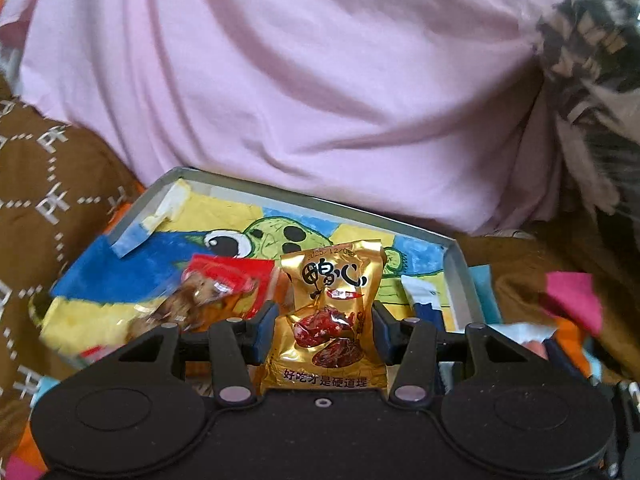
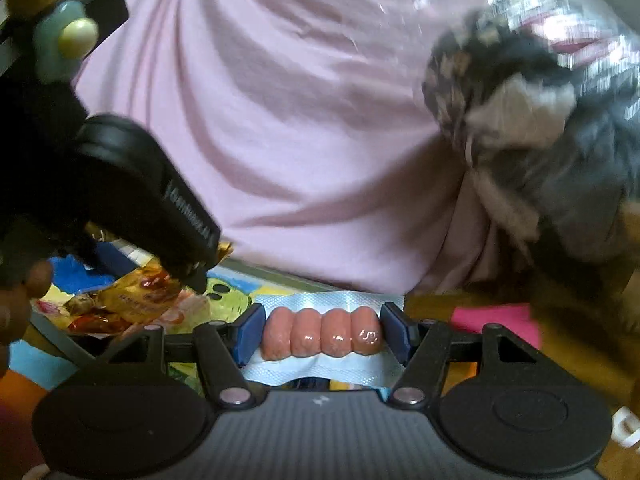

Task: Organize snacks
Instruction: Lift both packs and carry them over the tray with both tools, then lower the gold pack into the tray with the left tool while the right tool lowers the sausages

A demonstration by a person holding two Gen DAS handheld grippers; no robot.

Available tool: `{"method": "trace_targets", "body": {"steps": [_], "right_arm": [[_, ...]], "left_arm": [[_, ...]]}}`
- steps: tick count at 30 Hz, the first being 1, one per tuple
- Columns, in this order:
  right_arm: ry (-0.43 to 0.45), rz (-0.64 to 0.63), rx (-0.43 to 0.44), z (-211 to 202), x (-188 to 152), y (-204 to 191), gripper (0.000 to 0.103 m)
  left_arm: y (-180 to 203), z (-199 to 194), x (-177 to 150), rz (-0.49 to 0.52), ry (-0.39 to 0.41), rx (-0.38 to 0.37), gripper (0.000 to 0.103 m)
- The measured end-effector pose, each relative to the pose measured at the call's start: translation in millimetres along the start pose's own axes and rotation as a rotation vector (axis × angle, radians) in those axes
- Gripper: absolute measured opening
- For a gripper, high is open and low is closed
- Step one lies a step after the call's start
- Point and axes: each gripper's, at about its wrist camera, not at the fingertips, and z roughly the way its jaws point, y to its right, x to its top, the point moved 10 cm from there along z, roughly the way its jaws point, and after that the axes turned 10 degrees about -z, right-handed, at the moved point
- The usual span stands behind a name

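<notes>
In the left wrist view my left gripper (image 1: pixel 326 322) is shut on a gold snack packet (image 1: pixel 328 312) with Chinese writing, held upright over a shallow tray (image 1: pixel 460 268) with a colourful cartoon bottom. A red-topped clear snack bag (image 1: pixel 216 292) lies in the tray to the left, blurred. In the right wrist view my right gripper (image 2: pixel 322 334) is shut on a pack of several pink sausages (image 2: pixel 322 332) in pale blue wrapping. The left gripper's black body (image 2: pixel 132 196) is at the left, over the tray (image 2: pixel 48 330), with the gold packet (image 2: pixel 140 292) under it.
A pink cloth (image 1: pixel 300 80) fills the background. A brown patterned blanket (image 1: pixel 44 184) lies left. A dark speckled bundle under clear plastic (image 2: pixel 532 128) sits at the right. A pink paper (image 2: pixel 496 320) and other loose wrappers lie right of the tray.
</notes>
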Motion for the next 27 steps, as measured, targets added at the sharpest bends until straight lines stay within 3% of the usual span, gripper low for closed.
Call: {"method": "trace_targets", "body": {"steps": [10,27], "right_arm": [[-0.042,0.101,0.065,20.8,-24.0,-0.2,0.068],[-0.072,0.193,0.103,30.1,-30.8,3.3,0.069]], "left_arm": [[3.6,37.2,-11.4,0.079,-0.041,0.031,0.052],[21.5,49.1,-10.2,0.147,-0.039,0.028,0.054]]}}
